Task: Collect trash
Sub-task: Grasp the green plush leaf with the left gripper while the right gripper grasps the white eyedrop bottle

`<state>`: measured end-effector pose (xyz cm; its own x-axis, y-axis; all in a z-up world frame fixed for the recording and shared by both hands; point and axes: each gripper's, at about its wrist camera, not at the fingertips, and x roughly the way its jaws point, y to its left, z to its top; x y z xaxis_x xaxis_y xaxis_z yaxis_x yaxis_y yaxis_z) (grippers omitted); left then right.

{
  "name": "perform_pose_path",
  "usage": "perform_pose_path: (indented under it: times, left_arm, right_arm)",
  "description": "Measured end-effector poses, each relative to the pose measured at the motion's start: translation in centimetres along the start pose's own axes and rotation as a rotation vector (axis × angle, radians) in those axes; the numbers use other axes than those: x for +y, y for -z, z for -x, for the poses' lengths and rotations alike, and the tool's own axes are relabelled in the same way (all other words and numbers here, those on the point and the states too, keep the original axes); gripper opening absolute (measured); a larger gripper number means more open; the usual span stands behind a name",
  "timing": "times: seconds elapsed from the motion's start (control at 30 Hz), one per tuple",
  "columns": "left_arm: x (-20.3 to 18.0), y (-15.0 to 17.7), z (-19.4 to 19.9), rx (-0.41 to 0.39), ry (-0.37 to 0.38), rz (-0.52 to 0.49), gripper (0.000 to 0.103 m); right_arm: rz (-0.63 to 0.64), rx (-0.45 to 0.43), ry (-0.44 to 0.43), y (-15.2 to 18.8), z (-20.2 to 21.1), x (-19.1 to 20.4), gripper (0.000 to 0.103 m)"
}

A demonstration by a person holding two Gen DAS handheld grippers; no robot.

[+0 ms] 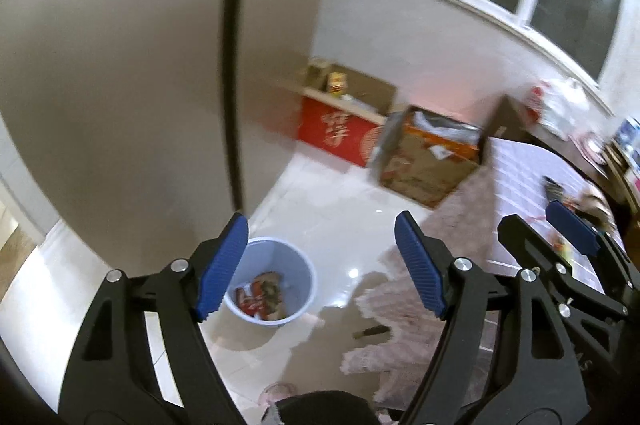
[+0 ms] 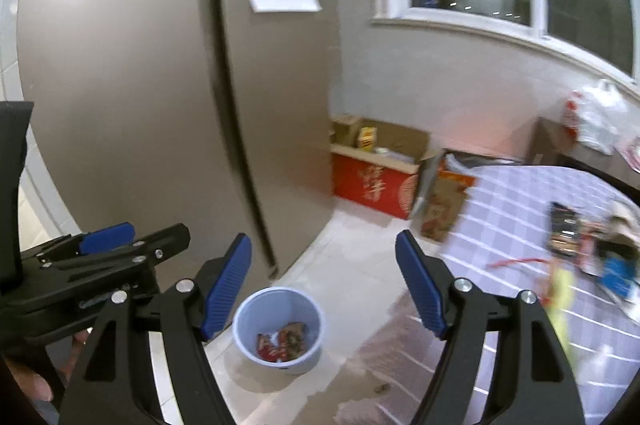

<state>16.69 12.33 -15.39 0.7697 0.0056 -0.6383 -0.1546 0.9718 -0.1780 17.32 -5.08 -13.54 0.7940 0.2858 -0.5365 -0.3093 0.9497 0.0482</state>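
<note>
A pale blue bin [image 1: 289, 262] [image 2: 280, 305] stands on the white floor by the fridge, with red wrappers [image 1: 259, 295] [image 2: 282, 343] at its bottom. My left gripper [image 1: 320, 265] hangs open above it, nothing between its blue pads. My right gripper [image 2: 324, 285] is open and empty too, just to the right of the left one and above the table edge. In the left wrist view the right gripper [image 1: 528, 215] shows at the right; the right wrist view has the left gripper [image 2: 156, 231] at the left. More wrappers [image 2: 568, 233] and a yellow-green scrap [image 2: 560, 289] lie on the lilac checked table [image 2: 500, 209].
A tall grey fridge [image 1: 120, 65] fills the left. A red box [image 1: 340, 133] and a brown cardboard box [image 1: 428, 161] stand against the far wall under a window. A white plastic bag [image 2: 600, 117] sits on a dark counter. A small dark scrap [image 1: 370, 332] lies on the floor.
</note>
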Motion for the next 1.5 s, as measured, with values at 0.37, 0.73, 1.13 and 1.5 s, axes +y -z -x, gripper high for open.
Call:
perform_pose_path:
  times: [0.37,0.73,1.13,1.5]
  left_arm:
    - [-15.0,3.2,1.0,0.054,0.198,-0.205,0.075]
    - [-24.2,6.3,-3.1,0.149,0.228,-0.349,0.075]
    - [-25.3,6.5,-5.0,0.22,0.346,-0.326,0.014]
    - [-20.7,4.7,-0.2,0.044,0.27,-0.302,0.013]
  right_arm:
    - [-0.16,0.051,0.245,5.5,7.9,-13.7,0.073]
    - [-0.243,0.188,0.203,9.6,6.3,-19.7,0.074]
    - [-0.212,0.272,0.189,9.5,3.5,-20.1,0.073]
    - [-0.217,0.29,0.228,8.7,2.4,-20.1,0.07]
